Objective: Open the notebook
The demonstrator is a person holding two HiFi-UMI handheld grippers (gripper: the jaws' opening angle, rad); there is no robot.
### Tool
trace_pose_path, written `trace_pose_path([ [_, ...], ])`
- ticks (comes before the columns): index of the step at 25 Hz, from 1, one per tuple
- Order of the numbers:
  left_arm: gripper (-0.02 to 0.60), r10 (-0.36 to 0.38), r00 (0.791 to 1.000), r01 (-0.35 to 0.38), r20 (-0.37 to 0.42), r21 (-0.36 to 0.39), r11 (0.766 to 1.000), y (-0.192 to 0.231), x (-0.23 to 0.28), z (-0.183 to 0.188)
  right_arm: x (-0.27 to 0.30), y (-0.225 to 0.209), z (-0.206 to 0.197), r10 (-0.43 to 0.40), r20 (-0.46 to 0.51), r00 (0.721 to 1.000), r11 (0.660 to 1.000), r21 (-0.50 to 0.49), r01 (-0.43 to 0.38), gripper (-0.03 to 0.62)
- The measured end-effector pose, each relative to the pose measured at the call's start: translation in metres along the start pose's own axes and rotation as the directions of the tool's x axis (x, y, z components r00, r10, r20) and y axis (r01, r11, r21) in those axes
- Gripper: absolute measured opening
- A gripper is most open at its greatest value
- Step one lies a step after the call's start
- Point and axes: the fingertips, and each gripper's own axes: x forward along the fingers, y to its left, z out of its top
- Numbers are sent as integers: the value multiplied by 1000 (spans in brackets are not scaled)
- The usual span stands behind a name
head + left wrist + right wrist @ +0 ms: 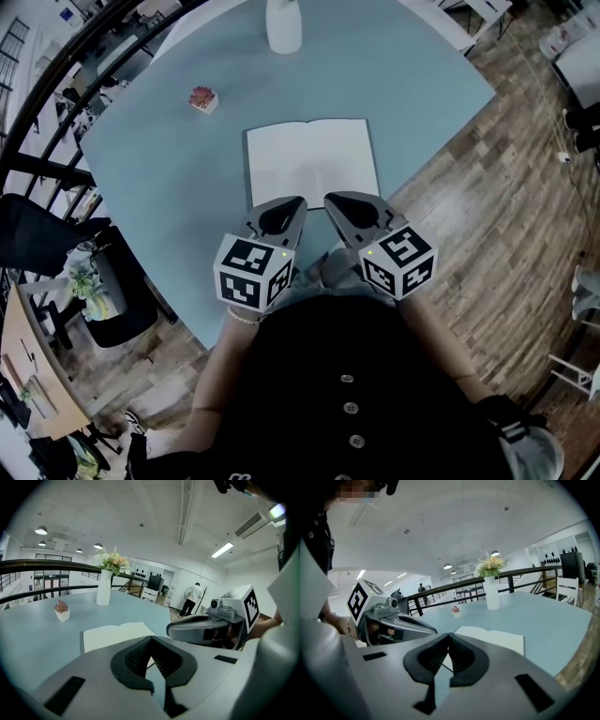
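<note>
I count one notebook (312, 161), one white vase (283, 26), one small potted succulent (202, 98) on the blue surface (169, 187). Notebook lies open flat, mid-surface, just ahead of my tips; spread's long axis runs left-right, spine points away from me. Pages blank white. Left hand-held gripper (296, 203) and right hand-held gripper (333, 200): both closed, holding nothing

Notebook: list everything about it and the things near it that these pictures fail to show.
- Notebook: parts of its near edge, head view, are covered by the tips of the left claw and right claw; whether they touch it is unclear.
- Its pages: any ruling or writing is too faint in every view.
- Vase: its top is cut off by the head view's upper edge.
- Small potted plant: too small for detail.
</note>
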Motion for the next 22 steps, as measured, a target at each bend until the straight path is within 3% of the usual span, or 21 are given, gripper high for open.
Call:
trace_pose_path([
  [22, 17, -22, 1000, 21, -14, -25, 999, -2, 6, -4, -1, -4, 1, -9, -6, 1000, 1000, 5, 9, 3],
])
